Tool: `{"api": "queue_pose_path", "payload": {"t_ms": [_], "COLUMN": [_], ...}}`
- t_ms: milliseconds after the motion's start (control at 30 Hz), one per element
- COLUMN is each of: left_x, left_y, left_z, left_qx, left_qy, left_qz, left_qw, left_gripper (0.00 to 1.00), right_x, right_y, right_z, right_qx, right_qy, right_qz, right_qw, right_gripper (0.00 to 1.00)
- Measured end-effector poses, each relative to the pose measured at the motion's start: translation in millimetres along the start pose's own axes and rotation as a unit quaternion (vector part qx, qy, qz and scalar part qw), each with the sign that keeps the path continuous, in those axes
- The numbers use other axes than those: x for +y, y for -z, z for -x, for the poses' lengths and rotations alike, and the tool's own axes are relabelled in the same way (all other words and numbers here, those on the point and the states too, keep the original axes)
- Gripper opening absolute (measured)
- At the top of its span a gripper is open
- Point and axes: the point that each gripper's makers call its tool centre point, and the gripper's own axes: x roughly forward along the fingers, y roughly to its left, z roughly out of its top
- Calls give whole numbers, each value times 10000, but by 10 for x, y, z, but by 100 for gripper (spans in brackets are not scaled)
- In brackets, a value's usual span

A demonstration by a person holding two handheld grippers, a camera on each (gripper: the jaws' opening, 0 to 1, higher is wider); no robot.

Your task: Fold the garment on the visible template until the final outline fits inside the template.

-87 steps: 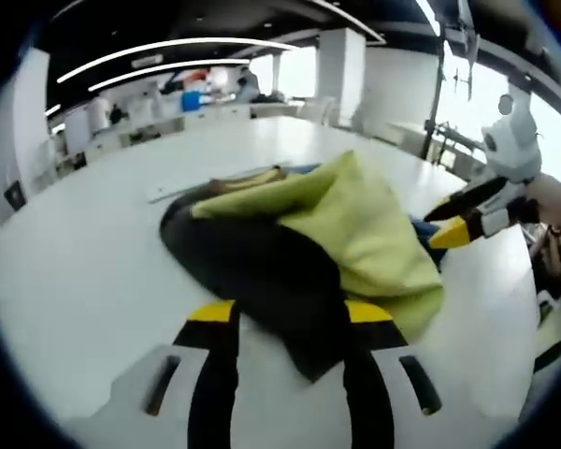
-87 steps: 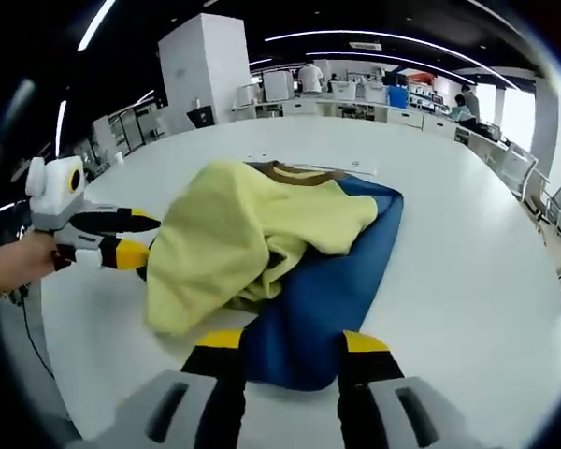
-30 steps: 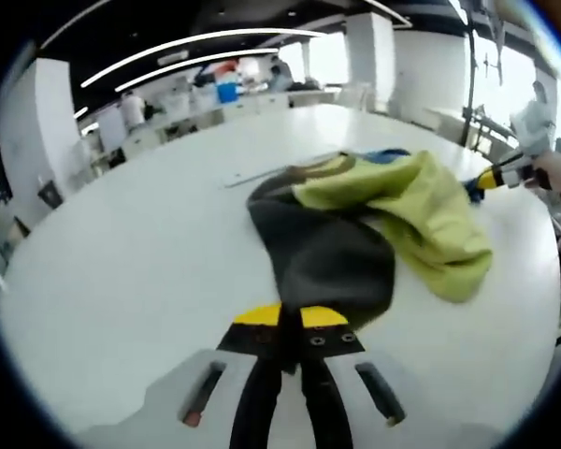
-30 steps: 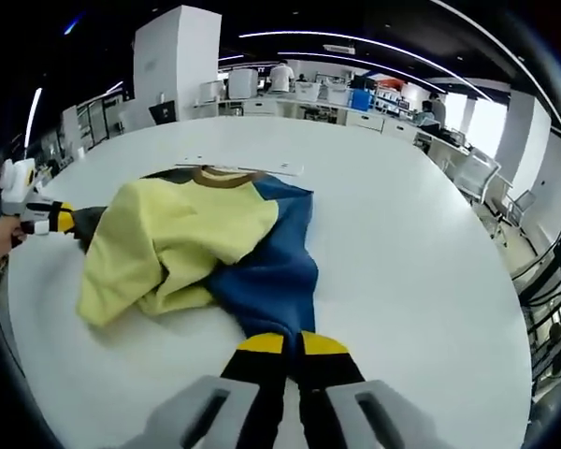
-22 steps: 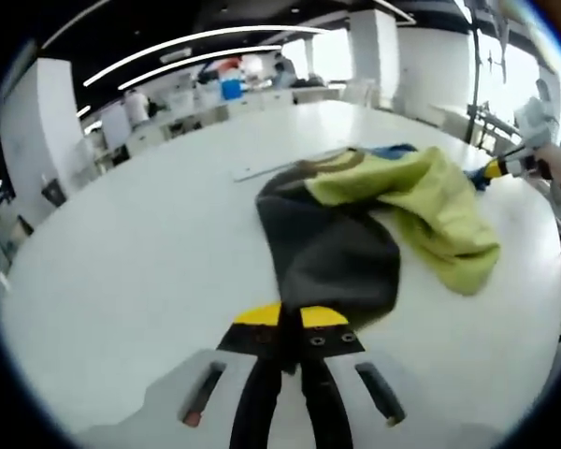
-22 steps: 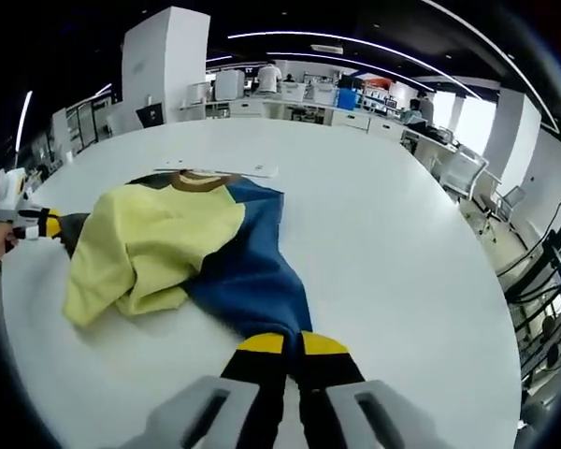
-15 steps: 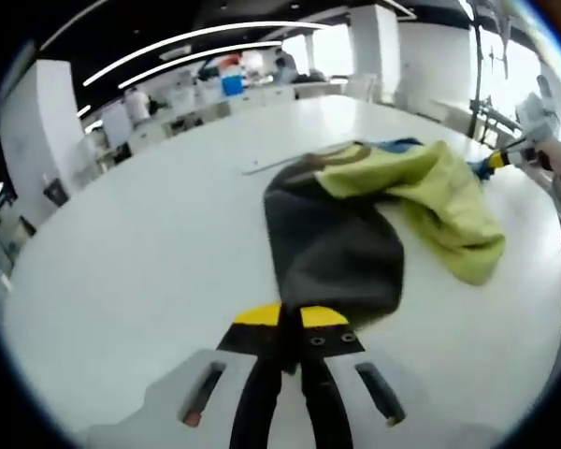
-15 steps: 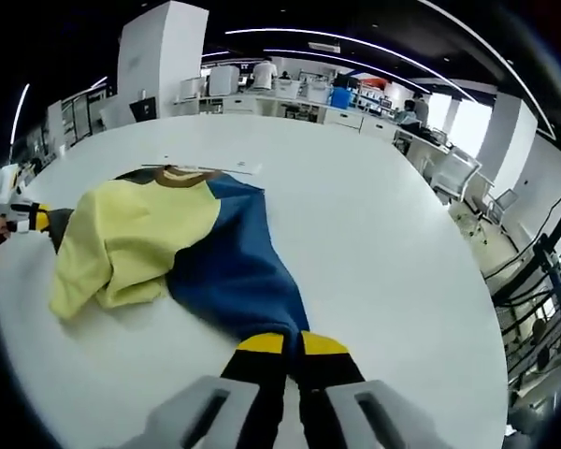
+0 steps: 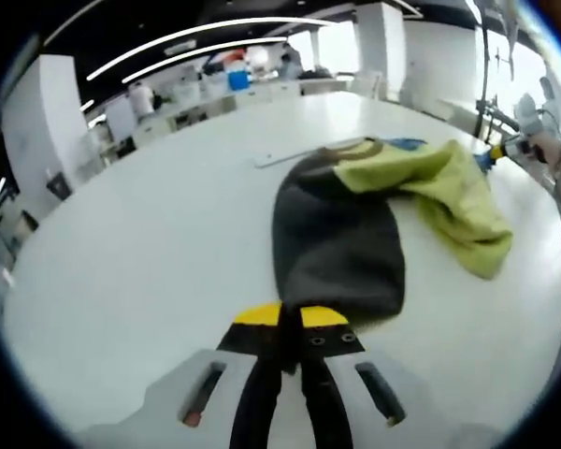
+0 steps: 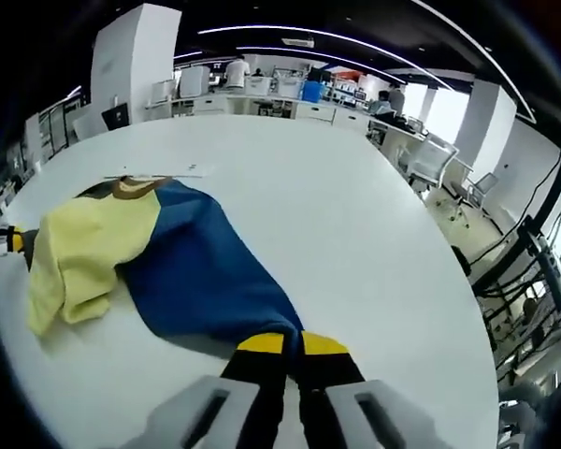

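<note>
Both grippers (image 9: 288, 323) (image 10: 292, 348), jaws clamped on garment (image 9: 337, 234) sleeves, have drawn apart; garment now spread flatter across tabletop (image 9: 150, 224), folding pending.

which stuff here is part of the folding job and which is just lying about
Job:
garment, grey, yellow and blue panels
left gripper, shut on the grey end
right gripper, shut on the blue end
white table

Lying about:
thin strip by the collar
background desks
chairs
</note>
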Motion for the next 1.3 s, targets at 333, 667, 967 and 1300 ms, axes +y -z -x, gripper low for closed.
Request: {"api": "queue_pose_path", "payload": {"t_ms": [333, 667, 967, 1300], "left_x": [182, 361, 507, 634], "left_y": [50, 100, 103, 139], "left_z": [-58, -92, -122, -120], "left_qx": [91, 247, 344, 409], "left_qy": [-101, -195, -312, -424], "left_qz": [90, -99, -196, -153], "left_qw": [9999, 9995, 9987, 9981], "left_gripper": [2, 2, 2, 2], "right_x": [-192, -338, -399, -423], "right_y": [-90, -90, -89, -75], "right_z": [-123, -218, -257, -273], "right_qx": [74, 199, 255, 276], "right_qy": [170, 245, 288, 236], "right_qz": [-23, 87, 117, 102], "right_qw": [9998, 9995, 9992, 9993], "right_gripper": [0, 0, 0, 0]}}
